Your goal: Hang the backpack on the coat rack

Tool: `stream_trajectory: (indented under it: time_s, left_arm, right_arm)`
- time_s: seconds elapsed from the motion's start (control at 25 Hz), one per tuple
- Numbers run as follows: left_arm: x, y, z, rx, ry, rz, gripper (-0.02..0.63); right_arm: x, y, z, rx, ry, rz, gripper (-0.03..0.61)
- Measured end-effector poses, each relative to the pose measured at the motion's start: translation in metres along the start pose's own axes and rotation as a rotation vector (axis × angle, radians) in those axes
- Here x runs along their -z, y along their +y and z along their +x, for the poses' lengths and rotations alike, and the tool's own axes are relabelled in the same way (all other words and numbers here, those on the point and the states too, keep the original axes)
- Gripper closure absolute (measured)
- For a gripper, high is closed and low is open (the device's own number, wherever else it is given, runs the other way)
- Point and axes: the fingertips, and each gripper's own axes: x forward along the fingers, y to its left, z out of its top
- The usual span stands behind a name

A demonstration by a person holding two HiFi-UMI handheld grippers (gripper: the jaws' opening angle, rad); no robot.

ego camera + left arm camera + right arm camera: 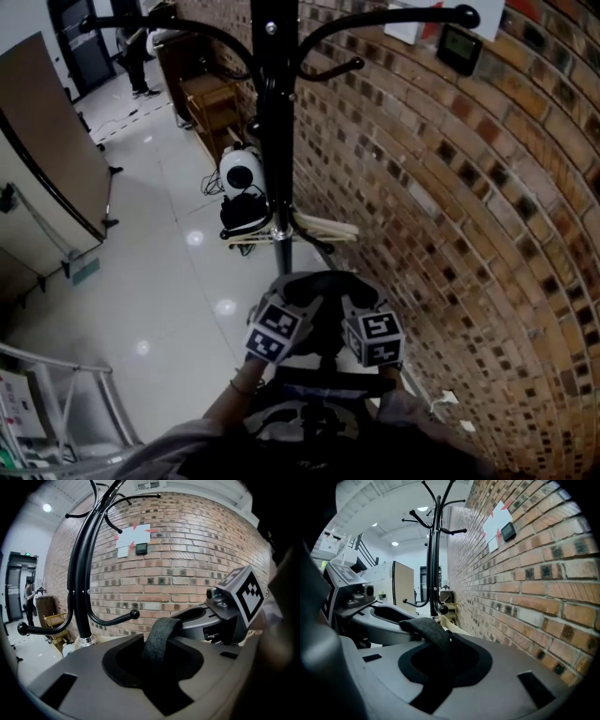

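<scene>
The black coat rack (275, 141) stands straight ahead against the brick wall, its curved hooks (412, 19) spreading at the top. Both grippers sit side by side just in front of its pole. My left gripper (284, 298) and right gripper (361, 298) are each shut on the backpack's dark grey top strap (323, 281), which arches between them. The black backpack (309, 412) hangs below, close to my body. In the left gripper view the strap (159, 637) runs into the left gripper (157, 663), with a ball-tipped lower hook (135, 614) just beyond. In the right gripper view the strap (425, 629) lies in the right gripper (440, 663).
The brick wall (450, 216) runs close along the right, with a small black device (459, 47) mounted high on it. A white round appliance (242, 172) sits at the rack's foot, wooden furniture (214, 98) behind it. A beige partition (47, 141) stands left; a person (136, 56) is far back.
</scene>
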Motion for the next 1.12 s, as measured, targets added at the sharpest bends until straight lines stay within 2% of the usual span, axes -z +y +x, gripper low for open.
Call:
stream_trajectory:
  time_s: [0.28,0.64,0.88,1.12]
  left_arm:
    - [-0.013,0.023,0.024,-0.146,0.009,-0.053,0.488]
    - [-0.024,0.045,0.023,-0.331,-0.008,-0.121,0.488]
    - [-0.020,0.056,0.025,-0.393,0.016,-0.135,0.488]
    - [-0.019,0.069,0.031,-0.433,0.033,-0.121,0.488]
  right_arm:
    - [-0.018,-0.022,0.030,-0.158,0.005,-0.101,0.506]
    - [-0.046,-0.018,0.056,-0.344,-0.029,-0.238,0.506]
    - [-0.040,-0.012,0.075,-0.446,-0.012,-0.327,0.506]
    - [-0.046,-0.008,0.086,-0.493,0.005,-0.322,0.506]
